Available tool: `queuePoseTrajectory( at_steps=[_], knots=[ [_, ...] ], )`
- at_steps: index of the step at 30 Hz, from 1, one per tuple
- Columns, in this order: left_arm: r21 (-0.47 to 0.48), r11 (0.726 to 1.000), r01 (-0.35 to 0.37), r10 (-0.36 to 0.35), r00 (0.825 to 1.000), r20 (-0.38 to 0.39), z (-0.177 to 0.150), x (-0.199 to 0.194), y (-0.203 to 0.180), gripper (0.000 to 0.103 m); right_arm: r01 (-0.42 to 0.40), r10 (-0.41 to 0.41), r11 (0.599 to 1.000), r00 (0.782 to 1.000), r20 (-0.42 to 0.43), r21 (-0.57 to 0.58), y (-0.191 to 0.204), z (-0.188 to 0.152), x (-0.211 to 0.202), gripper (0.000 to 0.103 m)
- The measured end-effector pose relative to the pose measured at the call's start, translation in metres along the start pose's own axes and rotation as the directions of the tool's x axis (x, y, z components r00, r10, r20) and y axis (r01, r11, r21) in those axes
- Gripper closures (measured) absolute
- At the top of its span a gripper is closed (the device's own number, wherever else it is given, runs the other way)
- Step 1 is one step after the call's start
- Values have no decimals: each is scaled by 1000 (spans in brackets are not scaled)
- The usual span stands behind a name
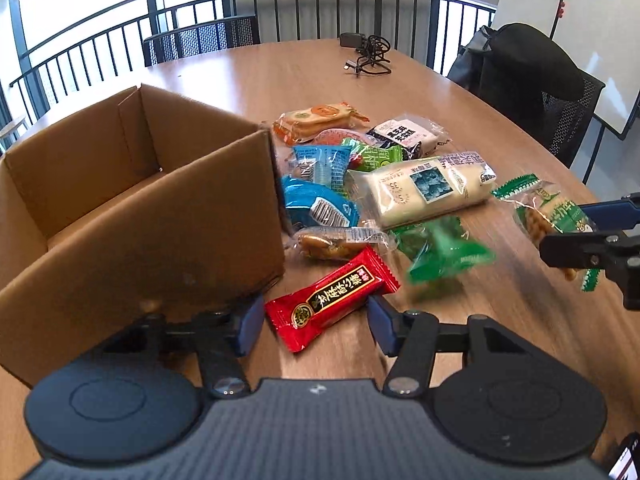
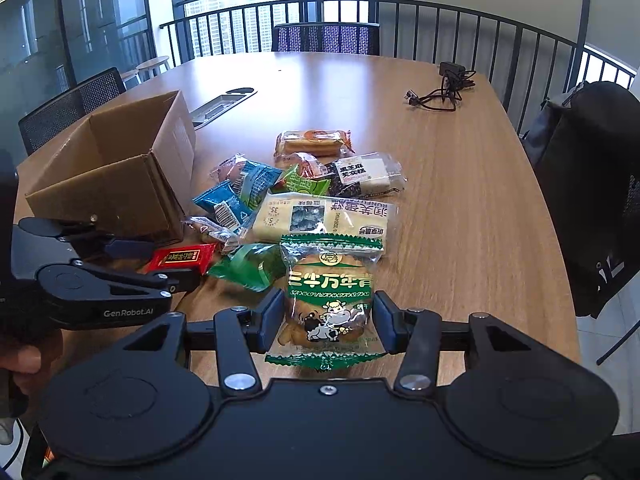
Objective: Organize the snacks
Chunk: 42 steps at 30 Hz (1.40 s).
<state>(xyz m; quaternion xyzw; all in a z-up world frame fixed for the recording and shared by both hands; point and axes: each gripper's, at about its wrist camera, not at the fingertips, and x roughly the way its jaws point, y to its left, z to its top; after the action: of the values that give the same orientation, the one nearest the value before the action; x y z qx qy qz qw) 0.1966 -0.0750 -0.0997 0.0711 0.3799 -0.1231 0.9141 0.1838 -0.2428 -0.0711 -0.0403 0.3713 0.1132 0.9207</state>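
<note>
My left gripper [image 1: 316, 328] hangs low over the table beside the open cardboard box [image 1: 140, 208]. Its blue pads flank a red candy packet [image 1: 332, 300] that lies flat on the wood, and I see no squeeze on the wrapper. From the right wrist view, the same packet [image 2: 182, 258] sits between the left gripper's [image 2: 170, 264] fingers. My right gripper [image 2: 328, 320] is shut on a green cow-print biscuit bag [image 2: 328, 300], also seen at the right edge of the left view as the green bag [image 1: 552, 216]. A blurred green packet [image 1: 444, 248] lies between the two grippers.
A heap of snacks lies right of the box: a long white cake packet [image 1: 420, 188], blue packets [image 1: 320, 204] and an orange one [image 1: 316, 118]. A charger and cable [image 2: 444, 88] lie far back. A chair with a black bag [image 2: 592, 200] stands at the table's right edge.
</note>
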Motion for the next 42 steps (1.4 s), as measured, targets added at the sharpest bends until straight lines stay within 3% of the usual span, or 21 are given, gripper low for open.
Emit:
queuePoseTrajectory(
  at_steps=[4,5,7,13,18,21,33,42],
  knots=[
    [24,999,34,-35,999,14,1,3,-6,48,2,-2,1000,1000,-1,4,0,0,0,56],
    [21,999,50,-50,999,13,1,4,-6,53,2,-2,1000,1000,0,5,0,0,0,56],
    [15,996,83,-83,996,11,2,3,-7,72,2,-2,1000,1000,0,3,0,-1,0,56],
    [-17,992,122,-121,992,18,-3,-4,-7,93,7,-7,1000,1000,0,7,0,-1,0,56],
    [-57,990,128,-126,991,33,-5,-13,2,96,0,-1,1000,1000,8,2,2,0,-3,56],
    [-69,989,128,-125,991,50,-5,-20,7,103,-3,3,1000,1000,14,3,2,1,-5,56],
    [-79,988,134,-124,985,116,-4,-46,14,103,-13,13,1000,1000,27,-3,8,3,-9,56],
    [-91,988,123,-100,968,228,10,-93,24,103,-34,35,999,997,72,-8,15,15,-21,56]
  ],
)
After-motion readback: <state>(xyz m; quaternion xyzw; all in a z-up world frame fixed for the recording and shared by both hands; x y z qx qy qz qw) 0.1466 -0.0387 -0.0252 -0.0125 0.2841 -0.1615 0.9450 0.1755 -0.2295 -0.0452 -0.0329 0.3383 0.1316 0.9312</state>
